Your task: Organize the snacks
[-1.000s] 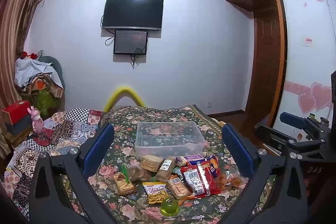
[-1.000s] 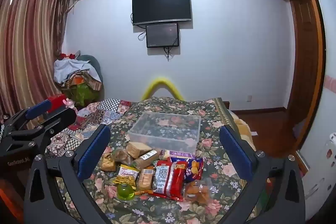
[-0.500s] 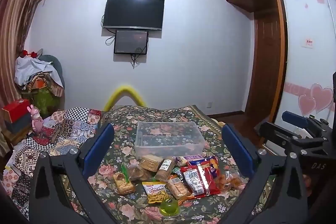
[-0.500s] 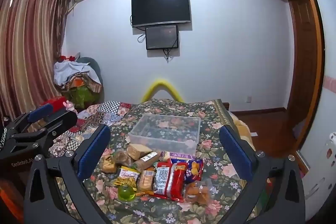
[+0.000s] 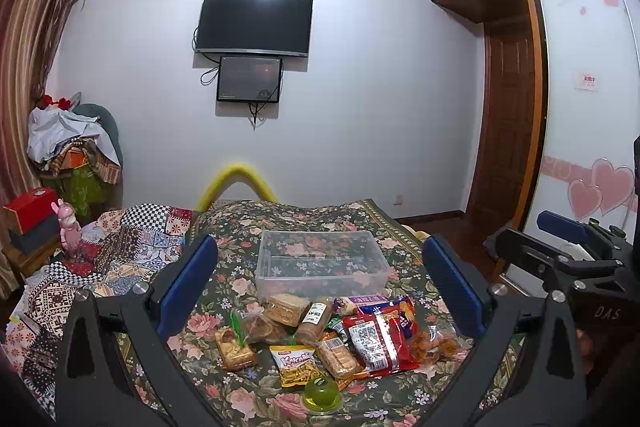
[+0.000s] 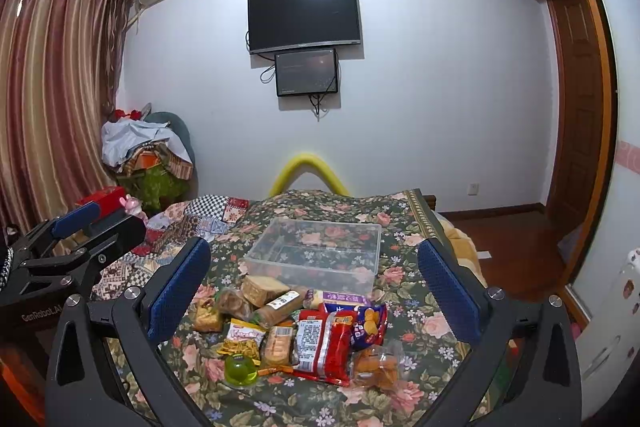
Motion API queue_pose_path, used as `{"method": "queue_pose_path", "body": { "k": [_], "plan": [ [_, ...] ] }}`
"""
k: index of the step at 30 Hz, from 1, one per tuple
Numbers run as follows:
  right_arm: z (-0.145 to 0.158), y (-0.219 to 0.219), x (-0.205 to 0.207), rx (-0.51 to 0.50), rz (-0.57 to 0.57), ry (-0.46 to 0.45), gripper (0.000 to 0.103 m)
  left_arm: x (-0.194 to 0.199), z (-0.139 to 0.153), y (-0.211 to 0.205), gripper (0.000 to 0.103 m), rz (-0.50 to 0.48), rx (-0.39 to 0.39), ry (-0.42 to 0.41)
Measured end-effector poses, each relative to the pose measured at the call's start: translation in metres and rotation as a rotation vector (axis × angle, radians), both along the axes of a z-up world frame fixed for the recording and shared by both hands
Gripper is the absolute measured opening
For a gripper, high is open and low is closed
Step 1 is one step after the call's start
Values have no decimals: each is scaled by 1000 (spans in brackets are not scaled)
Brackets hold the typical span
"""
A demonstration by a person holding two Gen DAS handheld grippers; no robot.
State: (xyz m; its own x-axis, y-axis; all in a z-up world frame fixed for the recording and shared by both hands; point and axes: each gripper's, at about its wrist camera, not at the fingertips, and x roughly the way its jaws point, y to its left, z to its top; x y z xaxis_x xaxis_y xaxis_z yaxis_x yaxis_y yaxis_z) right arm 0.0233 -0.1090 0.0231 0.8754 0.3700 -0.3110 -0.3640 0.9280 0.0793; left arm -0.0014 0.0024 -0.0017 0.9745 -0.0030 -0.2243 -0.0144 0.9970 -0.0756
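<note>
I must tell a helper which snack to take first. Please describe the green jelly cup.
On the floral bedspread, snacks lie before the clear plastic box. The green jelly cup sits nearest the camera. It alone is round and translucent green.

Dim indoor light, cool bluish cast on white wall (image 5: 360, 107) — source not in view. Soft shadow under TV (image 5: 254, 23). Strong fisheye: ceiling line and wardrobe (image 5: 576, 75) bow, black vignette in corners. Centre sharp, snack packs (image 6: 320, 339) readable; slight glare on clear bin (image 6: 320, 251). Curtain (image 6: 52, 99) warm — edges soft.
</note>
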Motion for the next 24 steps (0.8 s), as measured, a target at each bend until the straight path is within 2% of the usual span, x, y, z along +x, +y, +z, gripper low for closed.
{"method": "queue_pose_path", "body": {
  "k": [24],
  "plan": [
    [2,-2,-1,7,-2,-6,103,-2,3,-4,103,-12,4,-8]
  ]
}}
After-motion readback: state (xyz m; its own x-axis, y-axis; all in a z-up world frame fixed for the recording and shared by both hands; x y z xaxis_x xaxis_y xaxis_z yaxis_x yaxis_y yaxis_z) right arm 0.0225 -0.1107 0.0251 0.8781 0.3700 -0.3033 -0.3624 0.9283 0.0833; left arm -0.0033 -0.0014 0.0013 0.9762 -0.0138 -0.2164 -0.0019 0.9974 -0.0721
